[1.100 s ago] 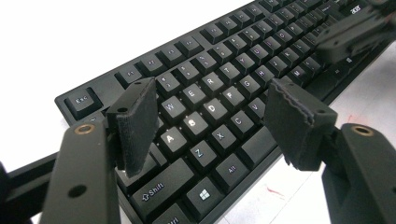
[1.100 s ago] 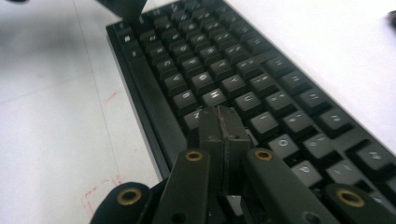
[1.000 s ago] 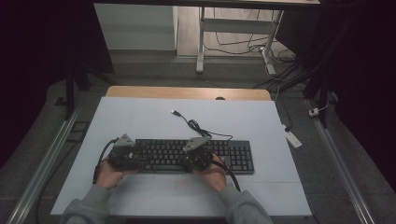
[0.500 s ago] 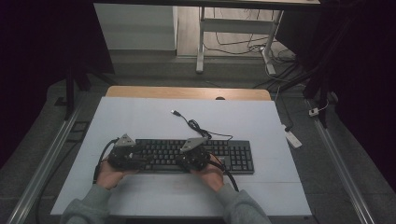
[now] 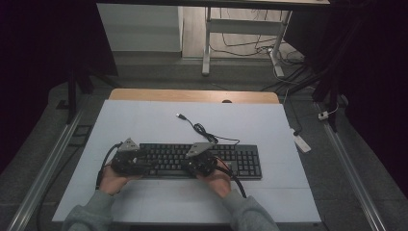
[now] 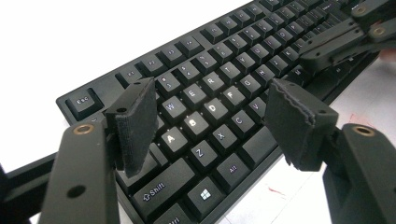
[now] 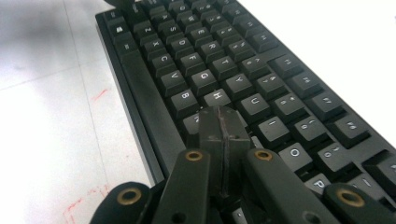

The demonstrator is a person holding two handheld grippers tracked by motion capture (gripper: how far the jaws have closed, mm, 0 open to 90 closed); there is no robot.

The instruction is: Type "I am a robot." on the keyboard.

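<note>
Hovering over the black keyboard (image 5: 202, 160), I hold a gripper in each hand near the front edge of the white tabletop (image 5: 144, 120). My left gripper (image 6: 210, 121) has its jaws spread wide apart with nothing between the pads; past them I see the keys around A, S, D and Z at the keyboard's left end. My right gripper (image 7: 220, 122) has its jaws pressed together, pads flat against each other, tip low over the keys just below H, near the middle of the board. The keyboard lies flat across the near half of the tabletop, and its cable (image 5: 199, 129) curls away toward the far side, the plug lying loose.
</note>
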